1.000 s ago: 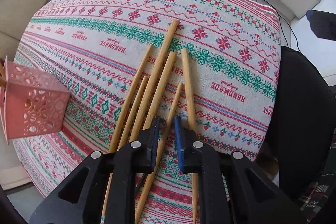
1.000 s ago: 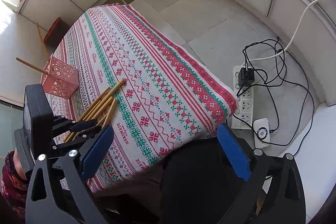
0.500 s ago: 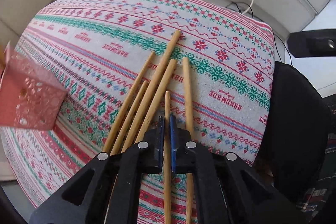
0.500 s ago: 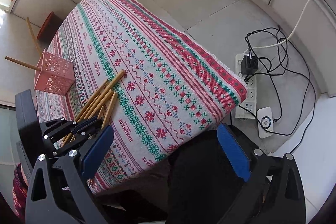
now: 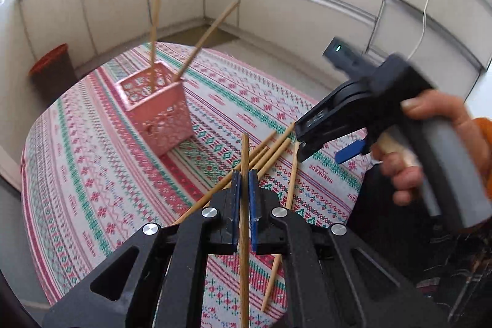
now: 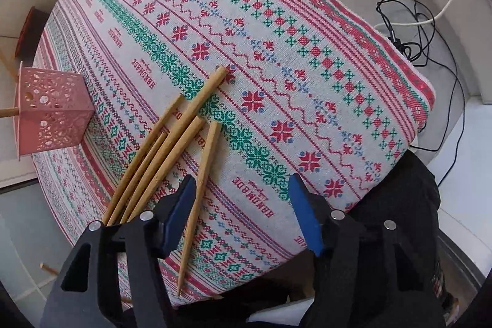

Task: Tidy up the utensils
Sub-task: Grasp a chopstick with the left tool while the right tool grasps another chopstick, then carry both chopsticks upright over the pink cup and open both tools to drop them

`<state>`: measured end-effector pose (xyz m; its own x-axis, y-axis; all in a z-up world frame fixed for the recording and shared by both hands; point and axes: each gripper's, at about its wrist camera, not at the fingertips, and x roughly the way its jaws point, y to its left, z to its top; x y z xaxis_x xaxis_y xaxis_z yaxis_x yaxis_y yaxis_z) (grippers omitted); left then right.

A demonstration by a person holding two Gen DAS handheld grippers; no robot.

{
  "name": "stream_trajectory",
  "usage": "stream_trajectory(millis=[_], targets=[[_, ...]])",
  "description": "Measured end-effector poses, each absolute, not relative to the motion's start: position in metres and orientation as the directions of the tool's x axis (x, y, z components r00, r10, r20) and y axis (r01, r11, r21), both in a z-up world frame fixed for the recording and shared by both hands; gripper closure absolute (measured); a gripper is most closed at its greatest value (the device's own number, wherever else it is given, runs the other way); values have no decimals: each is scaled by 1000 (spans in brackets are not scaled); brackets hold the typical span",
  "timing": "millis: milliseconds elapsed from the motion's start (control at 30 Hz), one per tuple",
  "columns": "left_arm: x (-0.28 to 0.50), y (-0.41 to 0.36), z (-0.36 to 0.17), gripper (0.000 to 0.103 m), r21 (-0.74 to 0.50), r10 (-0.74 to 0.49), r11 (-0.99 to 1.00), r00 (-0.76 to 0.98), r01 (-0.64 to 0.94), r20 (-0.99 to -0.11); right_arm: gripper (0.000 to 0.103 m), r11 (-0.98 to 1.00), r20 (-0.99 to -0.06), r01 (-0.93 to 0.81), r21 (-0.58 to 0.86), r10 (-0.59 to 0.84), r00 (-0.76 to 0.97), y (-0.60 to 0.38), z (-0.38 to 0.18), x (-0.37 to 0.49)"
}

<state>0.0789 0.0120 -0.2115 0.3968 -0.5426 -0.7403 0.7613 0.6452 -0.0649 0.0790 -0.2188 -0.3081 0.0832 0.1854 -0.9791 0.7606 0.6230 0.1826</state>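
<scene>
Now chopstick (image 5: 244, 205) sits clamped between left hand-held gripper (image 5: 244, 183) pads.

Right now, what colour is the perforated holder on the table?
Pink holder; clearest in the left wrist view.

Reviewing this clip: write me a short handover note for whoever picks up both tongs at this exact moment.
Left tongs: shut on one chopstick, lifted off the cloth.
Right tongs: closing, pads not yet pressing; the separate chopstick lies beside the left pad.
Pink basket stands on the tablecloth with two chopsticks already in it.
Four more chopsticks lie bunched on the cloth.
Left to do: drop the held one into the basket, then carry over the five remaining.
</scene>
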Motion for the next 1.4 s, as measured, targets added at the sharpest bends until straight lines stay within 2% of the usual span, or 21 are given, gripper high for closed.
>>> stream_trajectory(millis=[133,167,267,300,367,600,767,900,1067,1400], targets=[[75,30,-201,98,-88,-574,660,425,746,-700,55,629,-991,770,106,133,28,-203,-316,95],[74,34,-197,98,-89,-578,667,437,740,-689,64,636,-994,766,88,106,26,-198,-315,99],[75,45,-188,98,-109,-590,687,464,719,-660,76,604,-999,797,27,42,2,-194,-312,102],[75,48,-186,98,-113,-590,696,475,709,-653,90,593,-999,805,22,31,4,-194,-312,101],[70,54,-182,98,-120,-585,713,492,691,-644,95,569,-998,820,66,46,48,-198,-312,98],[70,70,-168,98,-190,-575,773,540,606,-615,96,541,-968,804,246,102,228,-220,-295,71],[65,75,-149,98,-226,-565,804,586,550,-581,96,627,-915,698,345,61,398,-217,-244,47],[59,72,-130,99,-221,-548,822,625,524,-555,96,732,-846,583,351,-19,533,-205,-189,26],[55,61,-108,99,-193,-525,838,657,510,-541,96,805,-760,476,354,-49,648,-192,-130,4],[58,44,-47,99,-98,-455,873,726,477,-517,95,882,-610,278,382,15,792,-177,-22,-4]])
